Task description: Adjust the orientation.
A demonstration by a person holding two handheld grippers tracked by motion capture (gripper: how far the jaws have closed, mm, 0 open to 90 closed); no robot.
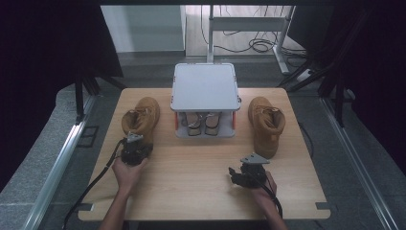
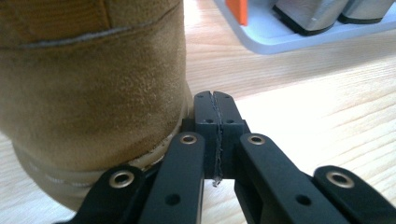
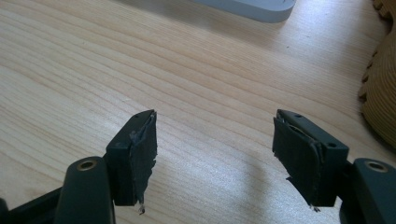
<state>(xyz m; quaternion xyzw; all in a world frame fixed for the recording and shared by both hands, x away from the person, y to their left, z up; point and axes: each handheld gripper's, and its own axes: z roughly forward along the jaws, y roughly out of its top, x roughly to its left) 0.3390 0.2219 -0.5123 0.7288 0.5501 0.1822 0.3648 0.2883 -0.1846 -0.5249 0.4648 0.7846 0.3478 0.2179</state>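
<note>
Two tan suede boots stand on the wooden table (image 1: 201,177). The left boot (image 1: 141,119) is at the left of a grey rack, the right boot (image 1: 265,125) at its right. My left gripper (image 1: 136,143) sits at the near end of the left boot. In the left gripper view its jaws are pressed together with nothing between them (image 2: 215,100), right beside the boot's heel (image 2: 93,84). My right gripper (image 1: 238,171) hovers low over bare wood, near the right boot. Its jaws stand wide apart and empty (image 3: 217,140), with the boot's ribbed sole (image 3: 380,93) at the right edge.
A grey two-level rack (image 1: 206,86) stands at the table's far middle, with a pair of beige shoes (image 1: 203,123) on its lower shelf (image 2: 299,35). A cable trails from each gripper toward the near edge. Metal frame legs and cables lie on the floor beyond the table.
</note>
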